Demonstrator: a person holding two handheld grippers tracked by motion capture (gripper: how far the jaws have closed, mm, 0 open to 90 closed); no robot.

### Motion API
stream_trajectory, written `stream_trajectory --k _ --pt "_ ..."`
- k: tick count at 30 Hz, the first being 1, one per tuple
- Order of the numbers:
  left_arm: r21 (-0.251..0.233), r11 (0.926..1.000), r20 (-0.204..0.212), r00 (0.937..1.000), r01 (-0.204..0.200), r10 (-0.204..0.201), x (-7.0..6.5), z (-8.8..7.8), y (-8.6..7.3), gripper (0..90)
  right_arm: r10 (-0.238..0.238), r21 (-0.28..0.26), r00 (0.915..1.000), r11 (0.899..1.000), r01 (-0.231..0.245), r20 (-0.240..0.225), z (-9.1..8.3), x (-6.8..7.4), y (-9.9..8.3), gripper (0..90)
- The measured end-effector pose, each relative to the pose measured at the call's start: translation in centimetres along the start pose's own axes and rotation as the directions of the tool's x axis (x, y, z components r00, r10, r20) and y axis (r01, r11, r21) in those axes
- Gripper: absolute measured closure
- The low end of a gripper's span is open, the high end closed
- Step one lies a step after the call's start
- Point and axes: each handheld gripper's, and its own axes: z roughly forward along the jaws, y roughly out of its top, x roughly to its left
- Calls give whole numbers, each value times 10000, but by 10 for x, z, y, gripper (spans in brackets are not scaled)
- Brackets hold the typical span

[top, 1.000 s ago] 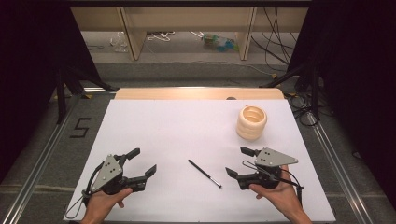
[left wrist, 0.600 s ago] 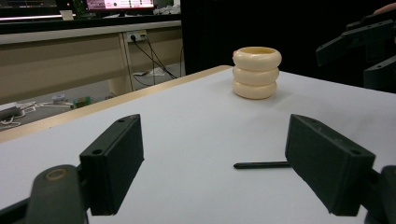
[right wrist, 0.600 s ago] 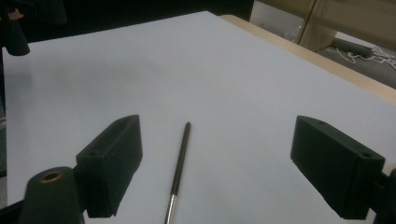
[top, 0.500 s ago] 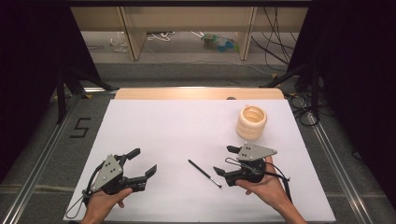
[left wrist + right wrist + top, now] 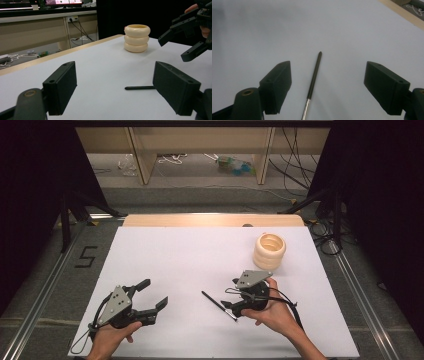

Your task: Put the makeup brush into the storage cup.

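A person's right hand brings the right gripper [image 5: 231,301] down over a thin black stick with a silver metal end [image 5: 219,305] lying flat on the white table surface [image 5: 190,260], near the table's front and a little right of centre. The right gripper's jaws, which have just been closing a little, stand wide with the stick [image 5: 313,82] between them on the table, touched by neither black pad [image 5: 277,86]; its dark tip points away toward the far side in the right gripper view, and its silver end runs back under the gripper. To the left, near the front edge, the left gripper [image 5: 154,295] rests in the person's left hand [image 5: 112,335], jaws spread wide around nothing, aimed across the table to the right. The left gripper view looks over the stick's tip [image 5: 138,87] toward a cream-coloured holder shaped like three stacked rings [image 5: 137,38], which stands upright at the far right of the table, well apart from the stick. The holder [image 5: 269,251] lies just beyond the right hand [image 5: 272,312] in the high view.
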Motion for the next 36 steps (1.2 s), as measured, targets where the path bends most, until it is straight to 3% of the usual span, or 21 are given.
stream_trajectory --k 9,17,28,31,36 --pt "58 10000 -17 10000 -1 2 0 0 0 194 -123 553 9999 9984 124 -21 12 -1 6 241" --pt "127 9998 0 9999 -145 145 1 0 0 195 259 1610 9995 9867 -225 -195 25 -2 9 241" --pt "133 9999 -10 10000 -53 53 0 0 0 195 -99 2204 9997 9753 144 -213 37 0 12 244" --pt "121 9998 -7 9999 -153 153 1 0 0 195 -99 2350 9990 9718 200 -440 39 0 13 242" --pt "117 9998 -4 9999 -172 172 1 1 0 195 -130 2561 9993 9664 212 -338 43 -1 13 239"
